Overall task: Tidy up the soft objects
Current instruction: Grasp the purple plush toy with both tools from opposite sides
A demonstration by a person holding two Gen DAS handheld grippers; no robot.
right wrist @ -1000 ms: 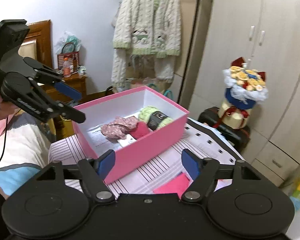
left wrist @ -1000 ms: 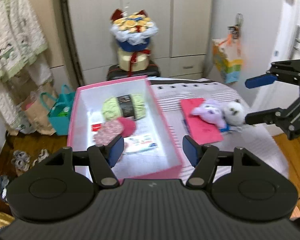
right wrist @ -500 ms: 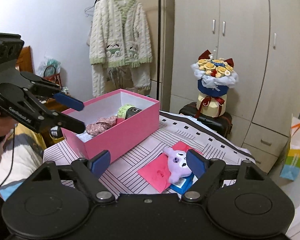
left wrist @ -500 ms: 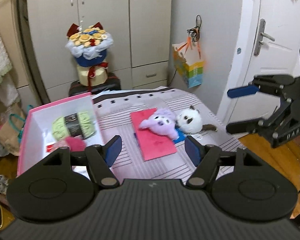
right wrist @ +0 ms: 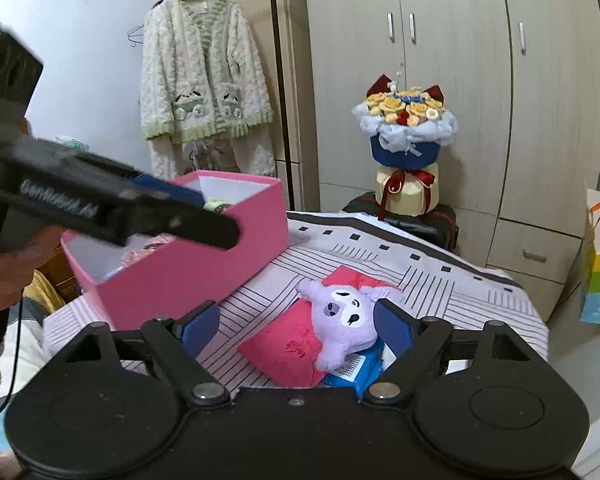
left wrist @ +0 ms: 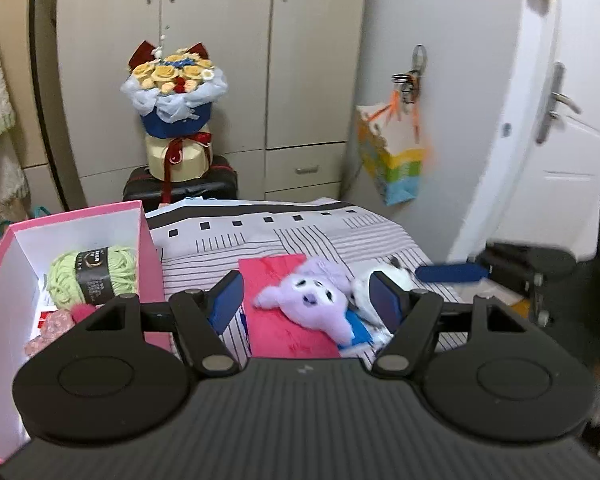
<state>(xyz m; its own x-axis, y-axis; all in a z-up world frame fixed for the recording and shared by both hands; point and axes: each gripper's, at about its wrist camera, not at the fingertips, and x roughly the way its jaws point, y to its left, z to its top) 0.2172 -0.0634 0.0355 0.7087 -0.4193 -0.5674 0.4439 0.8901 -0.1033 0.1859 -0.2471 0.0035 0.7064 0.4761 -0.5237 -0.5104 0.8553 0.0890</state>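
Observation:
A purple plush toy (left wrist: pixel 316 304) lies on a red cloth (left wrist: pixel 288 320) on the striped table, with a white plush (left wrist: pixel 364 288) beside it. The purple plush also shows in the right wrist view (right wrist: pixel 344 320). My left gripper (left wrist: pixel 306 302) is open, with the purple plush in line between its fingers. My right gripper (right wrist: pixel 296 326) is open just above the same plush. The pink box (left wrist: pixel 148 248) at the left holds a green yarn ball (left wrist: pixel 92 276) and a floral cloth piece (left wrist: pixel 48 332).
A flower bouquet (left wrist: pixel 176 108) stands on a black suitcase (left wrist: pixel 180 188) behind the table. A colourful paper bag (left wrist: pixel 392 168) hangs by the white door. A knitted cardigan (right wrist: pixel 204 76) hangs at the left. A blue packet (right wrist: pixel 352 372) lies under the purple plush.
Both grippers have swung from the pink box toward the plush toys and moved closer to them. The right gripper now sits low beside the white plush.

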